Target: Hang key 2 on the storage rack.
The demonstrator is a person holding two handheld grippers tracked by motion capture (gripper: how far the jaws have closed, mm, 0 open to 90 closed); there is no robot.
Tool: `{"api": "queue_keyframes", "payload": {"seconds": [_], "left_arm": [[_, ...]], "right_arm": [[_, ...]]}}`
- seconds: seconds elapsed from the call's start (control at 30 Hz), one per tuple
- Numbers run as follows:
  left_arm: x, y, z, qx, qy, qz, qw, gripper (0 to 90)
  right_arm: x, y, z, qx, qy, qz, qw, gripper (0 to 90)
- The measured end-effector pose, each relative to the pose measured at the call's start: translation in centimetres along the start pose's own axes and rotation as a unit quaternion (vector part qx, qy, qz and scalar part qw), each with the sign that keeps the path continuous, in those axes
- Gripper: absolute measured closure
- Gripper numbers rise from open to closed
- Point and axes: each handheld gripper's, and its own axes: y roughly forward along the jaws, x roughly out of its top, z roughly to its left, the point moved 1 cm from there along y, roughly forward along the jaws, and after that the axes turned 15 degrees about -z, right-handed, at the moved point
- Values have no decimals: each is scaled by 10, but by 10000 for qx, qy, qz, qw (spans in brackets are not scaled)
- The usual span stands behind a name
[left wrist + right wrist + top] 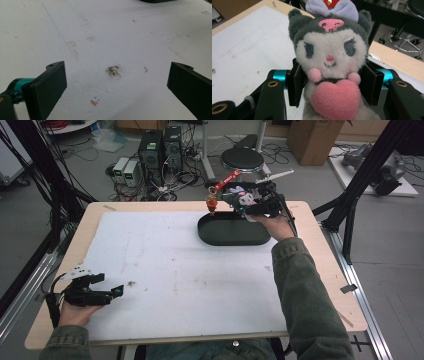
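Observation:
A grey and white plush toy [329,55] with a lilac bow and a pink heart sits between the jaws of my right gripper [333,85], which is shut on its body. In the high view this gripper [239,200] holds the plush toy [244,198] above the far rim of a black oval tray [206,229]. A red strap [227,179] sticks out past the toy, with a small orange piece [212,204] hanging from it. My left gripper [110,284] rests low at the near left of the table. It stands open [117,82] over the bare white mat [112,37].
The white mat [175,270] covers most of the wooden table [320,250] and carries small stains [113,70]. Beyond the far edge stand computer cases [160,147], a stool [242,157] and cables. Black frame struts [360,175] flank the table.

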Motion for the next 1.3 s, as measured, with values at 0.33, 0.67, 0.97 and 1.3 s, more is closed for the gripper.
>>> {"api": "queue_keyframes", "payload": {"seconds": [0.33,0.67,0.97,1.3], "left_arm": [[0,1,0,20,-14,-29,10000,29],[0,0,1,63,53,-92,9999,29],[0,-1,3,114,73,-98,9999,29],[-1,0,3,94,144,-88,9998,30]], "right_arm": [[18,4,-2,-141,66,-121,9998,442],[31,22,3,-426,-141,118,9989,440],[32,32,-5,-688,-24,139,9975,437],[36,45,-9,-848,137,3,9963,436]]}}
